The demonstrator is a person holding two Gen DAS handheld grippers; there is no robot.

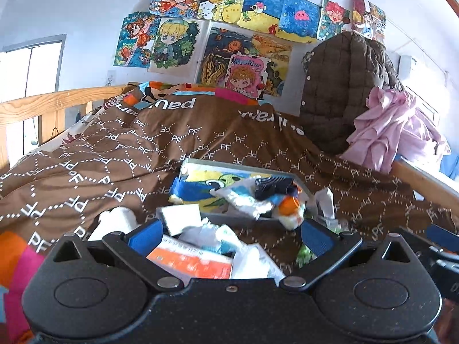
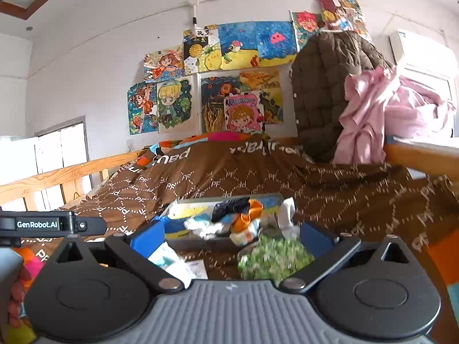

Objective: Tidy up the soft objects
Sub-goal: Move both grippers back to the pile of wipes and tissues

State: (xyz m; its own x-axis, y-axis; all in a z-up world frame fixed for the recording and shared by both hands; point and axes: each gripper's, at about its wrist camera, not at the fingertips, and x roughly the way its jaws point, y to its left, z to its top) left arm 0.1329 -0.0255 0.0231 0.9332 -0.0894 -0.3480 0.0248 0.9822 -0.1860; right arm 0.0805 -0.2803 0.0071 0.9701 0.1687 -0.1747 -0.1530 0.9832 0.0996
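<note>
Left edge: wooden bed rail [image 1: 43, 104], light window behind it. The brown quilt [image 1: 120, 154] printed with "PF" covers the bed.

My left tool [image 1: 232, 232] hangs low over the quilt, blue pads [image 1: 146, 236] spread wide apart, nothing clamped. Between them lies a loose heap: an orange-and-white packet [image 1: 192, 262], a white card [image 1: 182, 218] and crumpled white plastic wrappers [image 1: 249, 258]. A white sock roll [image 1: 120, 219] sits just left of the left pad.

Ahead of the heap, the grey tray [image 1: 298, 182] rests on the quilt. It holds a yellow-and-blue cartoon cloth [image 1: 200, 180], a dark navy sock [image 1: 269, 186] on top, and an orange-and-white sock [image 1: 292, 209] spilling over the near rim.

My right tool [image 2: 232, 235] is also spread open and empty. A green-and-white patterned bundle [image 2: 272, 258] (blurred, cannot tell what it is) lies between its pads, close to the right one. White paper packets [image 2: 175, 261] lie near the left pad. The tray [image 2: 278, 197] is straight ahead in this view too, socks piled in it.

Right side: a brown quilted jacket [image 1: 341, 86] hangs over the far bed frame, pink cloth [image 1: 384, 126] draped beside it, touching it. Children's drawings [image 1: 235, 28] cover the wall behind.
</note>
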